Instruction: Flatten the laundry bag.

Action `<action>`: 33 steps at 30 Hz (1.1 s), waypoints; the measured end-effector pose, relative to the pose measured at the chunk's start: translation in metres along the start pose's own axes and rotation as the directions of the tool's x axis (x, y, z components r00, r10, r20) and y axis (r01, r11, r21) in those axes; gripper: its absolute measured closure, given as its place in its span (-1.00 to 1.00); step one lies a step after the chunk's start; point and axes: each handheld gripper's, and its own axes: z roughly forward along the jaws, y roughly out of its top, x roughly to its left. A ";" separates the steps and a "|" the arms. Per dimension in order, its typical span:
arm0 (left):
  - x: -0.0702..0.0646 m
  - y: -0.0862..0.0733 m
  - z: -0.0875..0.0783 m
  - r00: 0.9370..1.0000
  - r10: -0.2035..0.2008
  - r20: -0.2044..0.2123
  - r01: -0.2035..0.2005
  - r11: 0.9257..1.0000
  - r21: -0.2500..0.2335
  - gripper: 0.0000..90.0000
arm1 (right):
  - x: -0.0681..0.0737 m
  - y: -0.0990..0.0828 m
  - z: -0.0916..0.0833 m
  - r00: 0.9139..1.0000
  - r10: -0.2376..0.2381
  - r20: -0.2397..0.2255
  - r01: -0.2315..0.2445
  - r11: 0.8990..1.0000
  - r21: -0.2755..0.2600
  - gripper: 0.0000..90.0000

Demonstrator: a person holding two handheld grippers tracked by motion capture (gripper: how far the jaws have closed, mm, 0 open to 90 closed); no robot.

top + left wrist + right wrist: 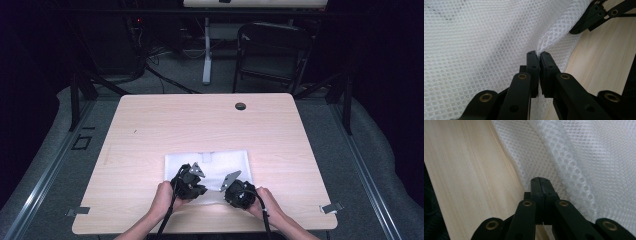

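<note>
A white mesh cloth lies spread on the near half of the light wooden table. Both of a person's hands hold grippers at the cloth's near edge. My left gripper is shut on a pinched-up fold of the cloth, which rises from between its jaw tips. My right gripper is shut at the cloth's edge, jaws pressed together with the mesh bunched in a ridge just beyond them. The right gripper's black arms show in the top right of the left gripper view.
A round cable hole sits near the table's far edge. Metal clips stand at the near corners. Beyond the table are a folding chair, a white desk leg and cables on the floor.
</note>
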 end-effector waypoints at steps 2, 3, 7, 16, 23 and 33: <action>0.000 0.001 -0.002 1.000 0.000 -0.005 0.000 1.000 -0.009 0.93 | 0.000 0.000 0.000 1.000 0.003 -0.008 -0.003 1.000 -0.005 1.00; 0.000 0.002 -0.004 1.000 -0.009 0.005 0.009 1.000 -0.015 0.93 | 0.000 0.000 0.000 1.000 0.004 -0.013 -0.004 1.000 -0.002 1.00; 0.006 0.001 -0.010 0.999 -0.034 0.028 0.035 0.999 -0.024 0.93 | 0.001 -0.001 -0.002 1.000 0.000 -0.026 0.000 1.000 0.014 1.00; 0.004 0.006 -0.017 0.999 -0.027 0.019 0.028 0.999 -0.036 0.93 | 0.002 -0.002 -0.002 0.999 0.004 -0.049 -0.003 1.000 0.018 1.00; 0.005 0.007 -0.024 1.000 -0.029 0.011 0.030 0.999 -0.043 0.93 | 0.003 -0.004 -0.003 0.998 0.006 -0.066 -0.005 1.000 0.018 1.00; 0.010 0.013 -0.029 0.998 -0.054 -0.019 0.053 0.998 -0.040 0.94 | 0.006 -0.005 -0.005 0.998 -0.024 -0.053 0.025 0.999 0.029 1.00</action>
